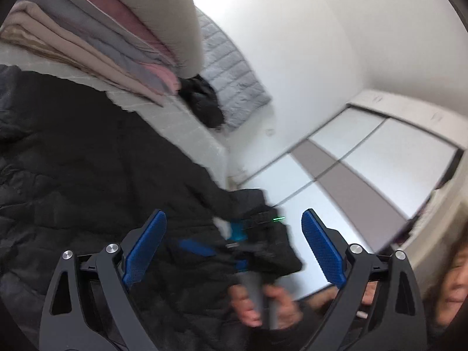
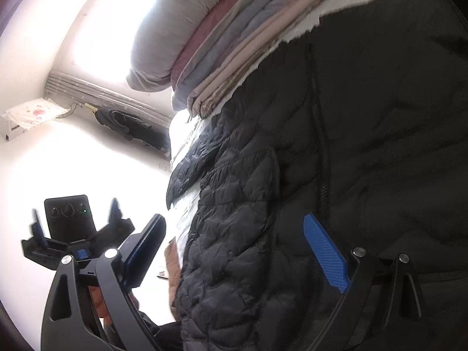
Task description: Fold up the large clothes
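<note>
black quilted puffer jacket (image 2: pixel 292 204) spread on white bed (image 1: pixel 187 122) | beside stack of folded blankets (image 1: pixel 96 46) | left gripper (image 1: pixel 234 234) fingers wide, holding nothing | right gripper (image 2: pixel 234 239) fingers wide over jacket

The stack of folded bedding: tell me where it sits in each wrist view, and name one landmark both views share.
Left wrist view: the stack of folded bedding fills the upper left, above the black puffer jacket.
Right wrist view: the stack is at top centre, up and left of the jacket.
Shared landmark: the grey pillow resting on the stack.
</note>
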The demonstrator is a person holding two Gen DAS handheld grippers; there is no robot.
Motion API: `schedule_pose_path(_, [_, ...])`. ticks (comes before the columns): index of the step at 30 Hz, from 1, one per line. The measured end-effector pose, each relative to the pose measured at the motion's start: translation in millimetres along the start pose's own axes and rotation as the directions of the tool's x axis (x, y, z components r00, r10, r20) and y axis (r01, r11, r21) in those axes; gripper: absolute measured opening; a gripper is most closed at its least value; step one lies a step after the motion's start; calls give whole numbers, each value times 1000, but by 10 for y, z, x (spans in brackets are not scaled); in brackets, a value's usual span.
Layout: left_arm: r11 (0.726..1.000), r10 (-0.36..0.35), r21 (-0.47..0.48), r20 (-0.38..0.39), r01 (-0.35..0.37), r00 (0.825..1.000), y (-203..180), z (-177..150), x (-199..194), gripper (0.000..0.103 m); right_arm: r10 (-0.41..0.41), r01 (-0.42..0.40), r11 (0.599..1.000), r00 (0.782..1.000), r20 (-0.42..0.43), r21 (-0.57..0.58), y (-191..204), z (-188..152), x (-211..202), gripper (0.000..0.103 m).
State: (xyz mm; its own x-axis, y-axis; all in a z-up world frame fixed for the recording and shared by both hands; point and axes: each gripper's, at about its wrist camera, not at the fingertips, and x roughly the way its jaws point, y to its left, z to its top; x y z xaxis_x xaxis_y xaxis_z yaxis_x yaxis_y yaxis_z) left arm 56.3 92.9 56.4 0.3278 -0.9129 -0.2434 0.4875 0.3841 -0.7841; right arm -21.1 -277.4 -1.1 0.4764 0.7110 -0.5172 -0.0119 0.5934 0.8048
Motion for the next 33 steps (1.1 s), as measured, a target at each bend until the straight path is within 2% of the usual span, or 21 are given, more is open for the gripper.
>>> schedule_pose_path(2, [993, 114, -9, -10, -114, 993, 190, -17, 66, 90, -56, 58, 998, 996, 69, -29, -29, 72, -266, 92])
schedule_pose_path(4, [968, 243, -61, -36, -245, 969, 442, -40, 135, 90, -155, 163, 986, 970, 189, -30, -133, 154, -704, 92])
schedule_pose_path(5, [957, 279, -77, -43, -281, 959, 508, -49, 165, 90, -187, 196, 980, 955, 229, -17, -186, 174, -861, 92])
schedule_pose_path(7, [934, 331, -126, -57, -336, 942, 708, -36, 142, 90, -266, 257, 964, 905, 331, 70, -418, 191, -1334, 92])
schedule_pose_path(9, [914, 378, -130, -68, -384, 923, 781, -65, 102, 90, -291, 255, 956, 888, 355, 145, -611, 149, -1580, 92])
schedule_pose_path(10, [910, 395, -108, -69, -400, 916, 766, -78, 96, 90, -286, 240, 956, 892, 350, 170, -698, 110, -1653, 92])
schedule_pose_path(12, [895, 440, -33, -81, -444, 894, 700, -153, 76, 90, -282, 234, 953, 917, 282, 190, -867, -39, -1635, 92])
schedule_pose_path(13, [890, 455, -4, -90, -457, 886, 679, -193, 86, 90, -323, 290, 940, 924, 203, 179, -936, -135, -1530, 92])
schedule_pose_path(15, [873, 486, 46, -132, -485, 864, 717, -300, 133, 90, -374, 362, 919, 925, 62, 155, -1077, -343, -1364, 92])
schedule_pose_path(16, [860, 510, 75, -169, -505, 844, 767, -405, 122, 90, -388, 382, 910, 922, 6, 162, -1152, -433, -1328, 92])
schedule_pose_path(18, [846, 532, 110, -245, -522, 810, 861, -585, 84, 90, -395, 397, 901, 917, -50, 175, -1246, -584, -1377, 92])
schedule_pose_path(21, [819, 573, 181, -270, -544, 774, 820, -773, -84, 90, -381, 387, 897, 922, -73, 214, -1241, -730, -1620, 92])
schedule_pose_path(22, [804, 594, 217, -278, -553, 755, 756, -847, -173, 90, -404, 414, 892, 910, -90, 183, -1175, -769, -1693, 92])
schedule_pose_path(23, [801, 599, 228, -280, -554, 750, 748, -886, -193, 90, -435, 448, 882, 893, -111, 148, -1097, -823, -1719, 93])
schedule_pose_path(25, [796, 605, 250, -303, -551, 736, 646, -973, -324, 90, -508, 525, 850, 839, -192, 47, -1059, -991, -1759, 93])
schedule_pose_path(26, [790, 612, 263, -310, -554, 727, 597, -1002, -373, 90, -522, 540, 841, 824, -220, 25, -1097, -1040, -1768, 93])
schedule_pose_path(27, [791, 611, 275, -303, -546, 732, 508, -1008, -453, 90, -532, 550, 835, 811, -242, 8, -1111, -1100, -1782, 93])
schedule_pose_path(28, [797, 601, 278, -287, -536, 746, 438, -989, -504, 90, -527, 545, 839, 815, -239, 7, -1071, -1132, -1820, 93])
schedule_pose_path(30, [817, 566, 273, -215, -508, 796, 218, -825, -639, 90, -398, 407, 912, 905, -152, 38, -920, -1036, -1970, 93])
schedule_pose_path(31, [830, 541, 265, -173, -490, 823, 113, -681, -693, 90, -346, 353, 934, 931, -117, 44, -876, -970, -2045, 93])
schedule_pose_path(33, [840, 519, 255, -119, -479, 847, 16, -417, -703, 90, -272, 272, 961, 962, -10, 54, -664, -702, -2087, 95])
